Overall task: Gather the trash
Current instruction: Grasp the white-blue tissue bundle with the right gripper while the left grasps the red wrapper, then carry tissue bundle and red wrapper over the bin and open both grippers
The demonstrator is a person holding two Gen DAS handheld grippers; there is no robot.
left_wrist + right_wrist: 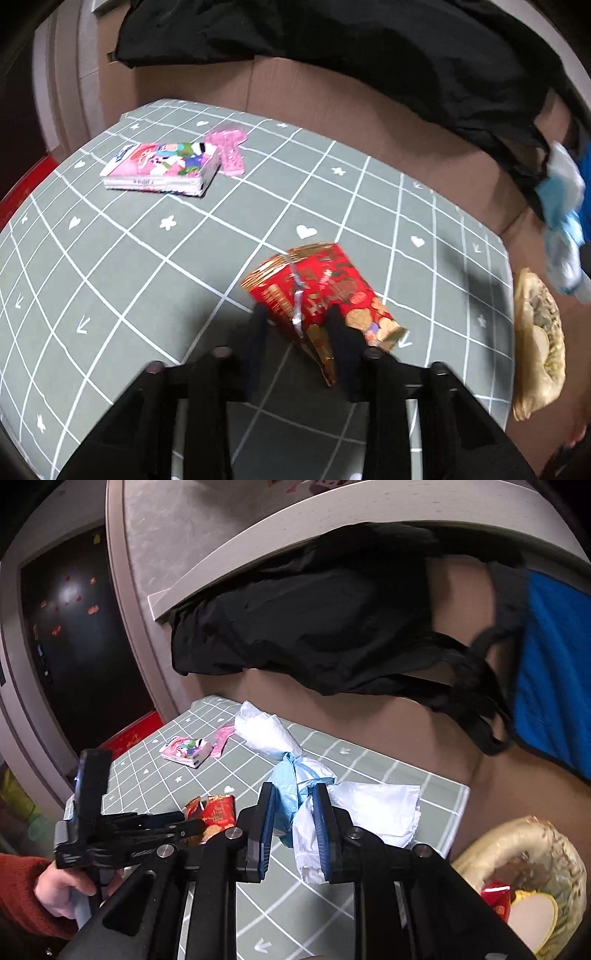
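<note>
My left gripper (297,314) is shut on a crumpled red and gold snack wrapper (321,291) just above the grey grid tablecloth (147,258). The wrapper also shows in the right wrist view (218,810), held by the left gripper (195,825). My right gripper (295,794) is shut on a bundle of white tissue and blue plastic (295,771), lifted above the table's right part. That bundle shows at the right edge of the left wrist view (565,214).
A pink tissue pack (162,168) and a pink toy (229,151) lie at the table's far left. A beige bag-lined bin (535,871) with trash inside stands off the table's right edge. A cardboard box (369,107) draped in black cloth (314,620) stands behind.
</note>
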